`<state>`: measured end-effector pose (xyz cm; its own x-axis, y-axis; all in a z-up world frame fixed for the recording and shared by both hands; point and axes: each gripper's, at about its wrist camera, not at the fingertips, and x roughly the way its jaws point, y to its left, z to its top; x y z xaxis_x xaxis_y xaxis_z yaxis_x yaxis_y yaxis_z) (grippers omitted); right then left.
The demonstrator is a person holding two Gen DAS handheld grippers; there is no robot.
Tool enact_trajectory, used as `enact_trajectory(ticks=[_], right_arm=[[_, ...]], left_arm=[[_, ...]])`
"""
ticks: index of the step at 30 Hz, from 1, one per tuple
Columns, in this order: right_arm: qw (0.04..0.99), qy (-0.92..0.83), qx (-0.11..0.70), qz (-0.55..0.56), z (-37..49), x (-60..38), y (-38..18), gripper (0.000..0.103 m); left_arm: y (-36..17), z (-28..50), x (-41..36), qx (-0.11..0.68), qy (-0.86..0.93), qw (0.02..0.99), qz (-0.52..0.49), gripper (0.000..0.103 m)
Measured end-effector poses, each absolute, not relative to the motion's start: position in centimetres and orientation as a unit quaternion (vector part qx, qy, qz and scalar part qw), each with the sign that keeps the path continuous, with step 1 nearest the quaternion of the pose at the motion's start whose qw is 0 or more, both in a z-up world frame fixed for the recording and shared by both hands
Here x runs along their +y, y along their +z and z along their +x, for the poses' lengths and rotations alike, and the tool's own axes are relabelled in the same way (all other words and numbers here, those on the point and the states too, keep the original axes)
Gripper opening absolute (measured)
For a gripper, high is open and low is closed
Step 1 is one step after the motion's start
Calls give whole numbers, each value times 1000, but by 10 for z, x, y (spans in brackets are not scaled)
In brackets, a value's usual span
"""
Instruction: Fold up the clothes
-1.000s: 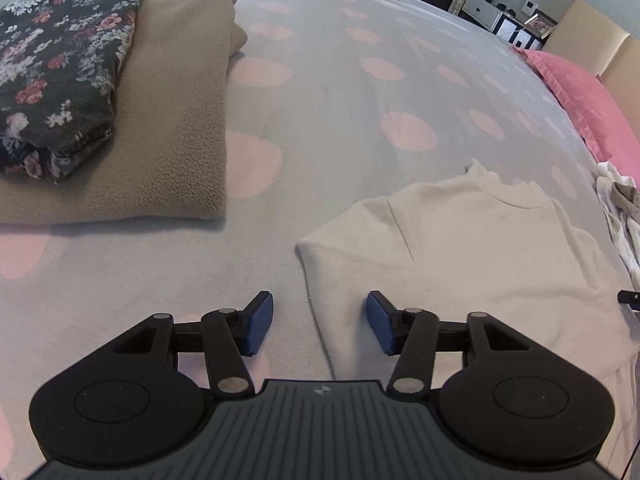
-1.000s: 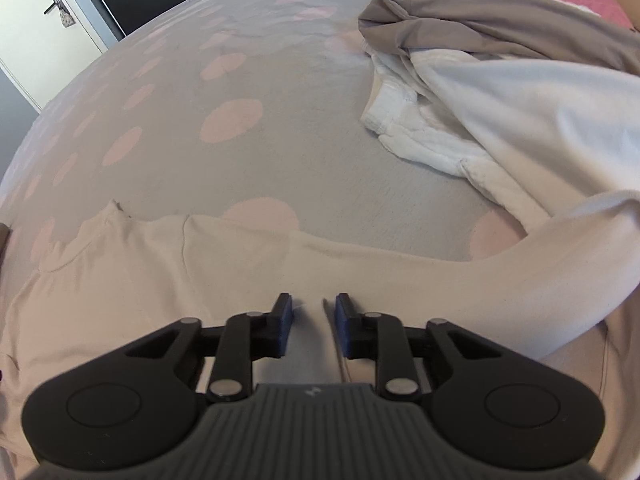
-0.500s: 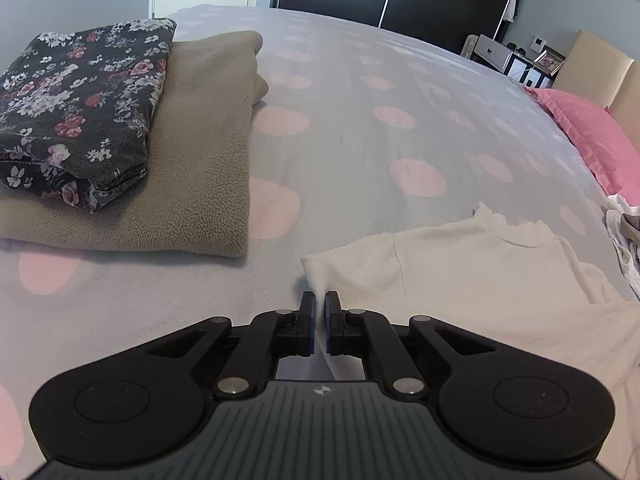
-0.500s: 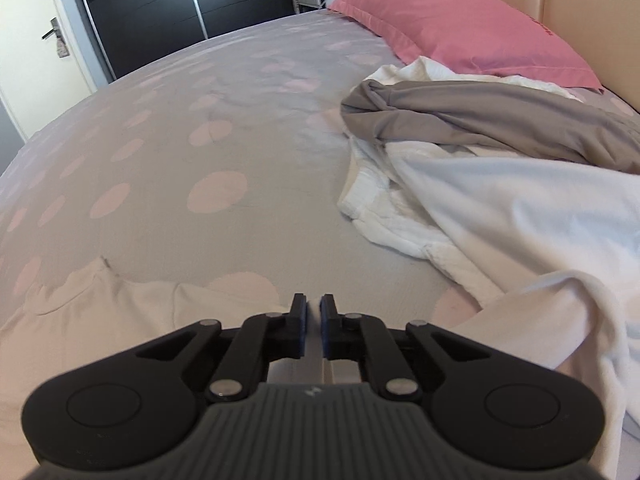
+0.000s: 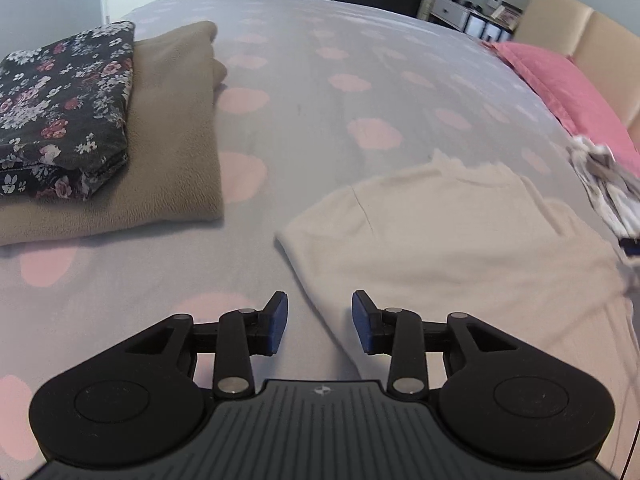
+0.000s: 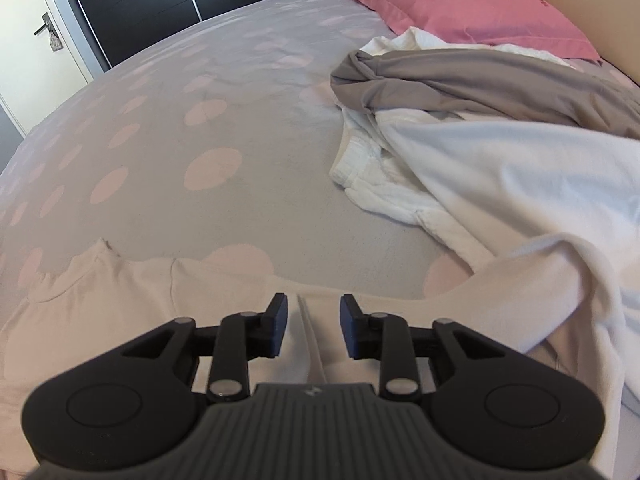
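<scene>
Left gripper (image 5: 319, 322) opening over cream top's (image 5: 460, 240) edge, right gripper (image 6: 311, 326) opening astride its fold, nothing gripped, bed (image 5: 320, 80) beneath

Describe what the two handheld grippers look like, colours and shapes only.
Both share a black build: two round discs, hinged link arms with silver pivots, and a ribbed grey centre plate bearing a small emblem. The left gripper has blue finger pads; the right gripper's pads look dark.

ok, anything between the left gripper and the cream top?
Nothing visible. The left gripper hangs over the cream top's near edge, jaws opening, only its hem and the bedspread between them. The folded stack lies clear, off to the left.
</scene>
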<state>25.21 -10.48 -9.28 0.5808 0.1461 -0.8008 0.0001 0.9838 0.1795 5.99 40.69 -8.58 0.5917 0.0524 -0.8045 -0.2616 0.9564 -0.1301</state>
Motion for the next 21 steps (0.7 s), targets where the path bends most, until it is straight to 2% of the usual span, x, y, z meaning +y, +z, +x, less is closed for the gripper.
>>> enact_trajectory(ticks=[7, 10, 21], right_arm=[[894, 46, 442, 55, 233, -111, -75, 32], [902, 32, 428, 56, 226, -127, -60, 32], [916, -44, 391, 84, 179, -232, -19, 33]], left_arm=[[-97, 31, 381, 464, 66, 882, -58, 36], [-101, 29, 374, 464, 97, 879, -49, 44], [-68, 17, 362, 452, 129, 882, -37, 44]])
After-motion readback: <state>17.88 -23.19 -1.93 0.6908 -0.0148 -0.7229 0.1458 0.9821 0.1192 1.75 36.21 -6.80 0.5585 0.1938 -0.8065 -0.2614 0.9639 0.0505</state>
